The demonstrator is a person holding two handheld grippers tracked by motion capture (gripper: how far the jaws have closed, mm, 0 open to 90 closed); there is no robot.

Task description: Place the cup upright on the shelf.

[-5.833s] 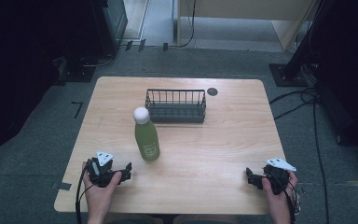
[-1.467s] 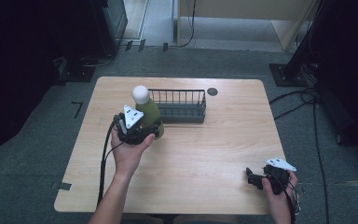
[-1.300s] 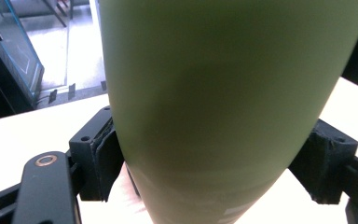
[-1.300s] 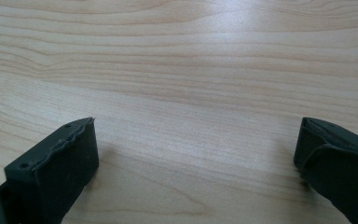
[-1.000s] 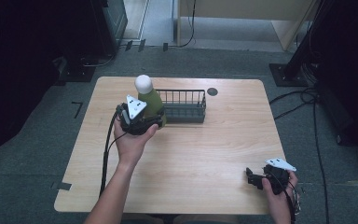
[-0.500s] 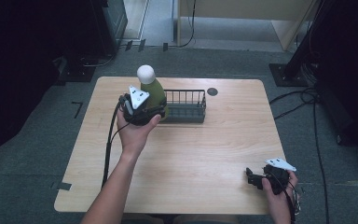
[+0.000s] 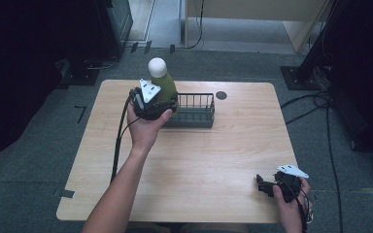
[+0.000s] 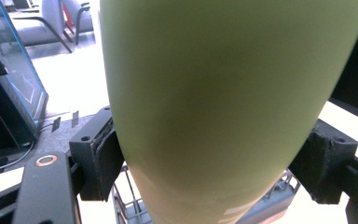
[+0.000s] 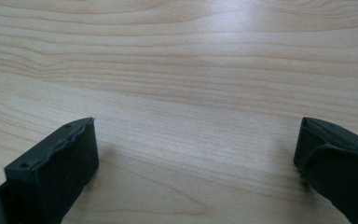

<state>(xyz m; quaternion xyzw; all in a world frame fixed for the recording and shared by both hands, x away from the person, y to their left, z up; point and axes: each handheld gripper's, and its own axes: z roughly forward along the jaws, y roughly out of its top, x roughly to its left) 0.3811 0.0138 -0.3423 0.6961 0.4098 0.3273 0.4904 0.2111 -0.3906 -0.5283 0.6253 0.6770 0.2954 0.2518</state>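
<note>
High view: nearest the person, at the table's [image 7: 199, 160] near right corner and well apart from the basket [image 7: 194, 110], the right gripper [image 7: 264, 184] rests low over the bare wood in the person's right hand [image 7: 291, 196]. In the right gripper view its jaws stand wide apart with nothing between them, just wood grain. Farther in, the left forearm reaches across the table to the basket's left end, where the left gripper [image 7: 167, 104] is clamped on the green bottle [image 7: 162, 85]. In the left gripper view the black pads [image 8: 103, 156] press on both sides of the bottle's body, and the basket's wire rim shows below it. The bottle is upright, white cap [image 7: 157, 65] on top, lifted at the left end of the basket; whether its base is over the rim or just beside it I cannot tell. Beyond the basket, a small dark round mark [image 7: 221, 95] sits on the table near its far right corner.
</note>
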